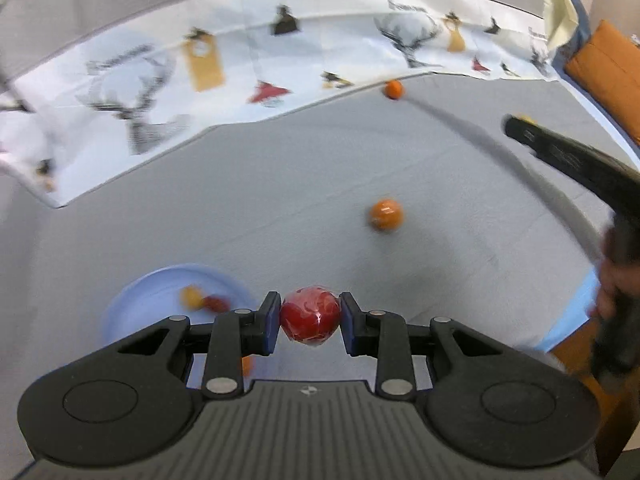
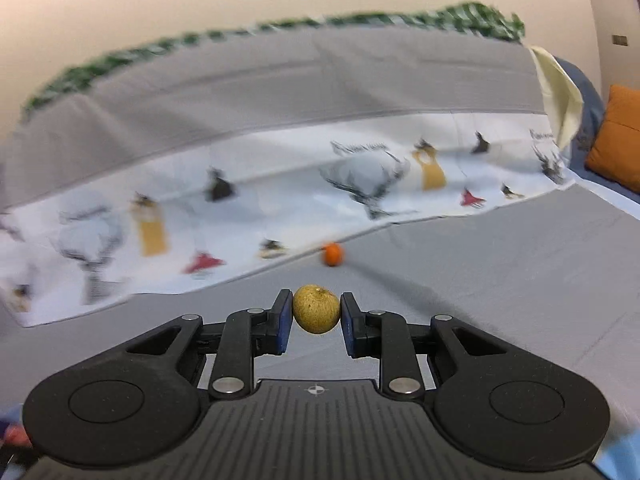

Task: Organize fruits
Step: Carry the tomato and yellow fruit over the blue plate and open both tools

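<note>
Your blue plate (image 1: 160, 284) sits half behind the left tongs (image 1: 310, 318), and the two small fruits (image 1: 204, 299) on it are smeared — you can't tell their kind. The right tongs (image 1: 516, 124) run off the picture's right edge, blurred — and the printed cloth (image 2: 240, 216) is streaked too.

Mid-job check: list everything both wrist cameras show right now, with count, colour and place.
red fruit: one, red, clamped in the left tool
yellow-brown fruit: one, clamped in the right tool
loose orange fruits: two, orange, on the grey sheet; one mid-sheet, one by the printed cloth's edge
plate: one, pale blue, beside the left tool, holding a yellow piece and a red piece, blurred
printed cloth: one, white with deer print, far side
grey sheet: one, covers the surface
cushion: one, orange, far right
left tool: black, blue pads
right tool: same
</note>
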`<state>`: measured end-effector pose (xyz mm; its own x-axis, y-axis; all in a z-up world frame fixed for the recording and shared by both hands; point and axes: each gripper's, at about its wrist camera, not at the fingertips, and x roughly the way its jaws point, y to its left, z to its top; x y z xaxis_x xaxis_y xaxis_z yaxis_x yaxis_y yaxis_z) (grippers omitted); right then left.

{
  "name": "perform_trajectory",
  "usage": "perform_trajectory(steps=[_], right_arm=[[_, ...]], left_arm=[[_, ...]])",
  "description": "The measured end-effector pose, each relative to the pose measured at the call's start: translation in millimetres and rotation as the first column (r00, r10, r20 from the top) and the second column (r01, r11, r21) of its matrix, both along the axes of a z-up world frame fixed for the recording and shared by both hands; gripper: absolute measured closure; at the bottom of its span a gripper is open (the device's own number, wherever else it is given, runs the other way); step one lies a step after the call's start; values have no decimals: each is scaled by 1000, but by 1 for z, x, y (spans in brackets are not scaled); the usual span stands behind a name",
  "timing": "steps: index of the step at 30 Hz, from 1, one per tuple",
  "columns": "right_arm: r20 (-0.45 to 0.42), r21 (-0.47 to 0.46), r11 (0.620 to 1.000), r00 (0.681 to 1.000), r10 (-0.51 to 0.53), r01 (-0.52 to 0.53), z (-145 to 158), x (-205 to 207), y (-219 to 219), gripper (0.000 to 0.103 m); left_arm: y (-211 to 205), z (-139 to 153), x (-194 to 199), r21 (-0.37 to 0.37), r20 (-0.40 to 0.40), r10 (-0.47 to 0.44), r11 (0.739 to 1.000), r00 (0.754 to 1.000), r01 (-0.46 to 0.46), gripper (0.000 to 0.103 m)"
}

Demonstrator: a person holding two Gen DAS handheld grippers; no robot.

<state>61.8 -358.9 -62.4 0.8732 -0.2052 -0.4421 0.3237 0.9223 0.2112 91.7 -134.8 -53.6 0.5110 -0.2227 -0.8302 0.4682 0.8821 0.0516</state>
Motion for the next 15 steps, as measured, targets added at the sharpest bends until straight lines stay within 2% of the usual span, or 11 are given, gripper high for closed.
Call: perform_trajectory(steps=[4, 9, 15], right_arm=[[9, 24, 993, 993, 115, -116, 28, -50, 55, 76], [1, 72, 963, 966, 260, -259, 49, -103, 120, 76], [5, -1, 926, 926, 377, -377, 67, -150, 183, 76]], left_arm=[[49, 31, -31, -7, 11, 61, 998, 998, -61, 69], [101, 55, -72, -25, 35, 116, 993, 993, -115, 69], [147, 66, -115, -66, 37, 161, 985, 986, -158, 69]])
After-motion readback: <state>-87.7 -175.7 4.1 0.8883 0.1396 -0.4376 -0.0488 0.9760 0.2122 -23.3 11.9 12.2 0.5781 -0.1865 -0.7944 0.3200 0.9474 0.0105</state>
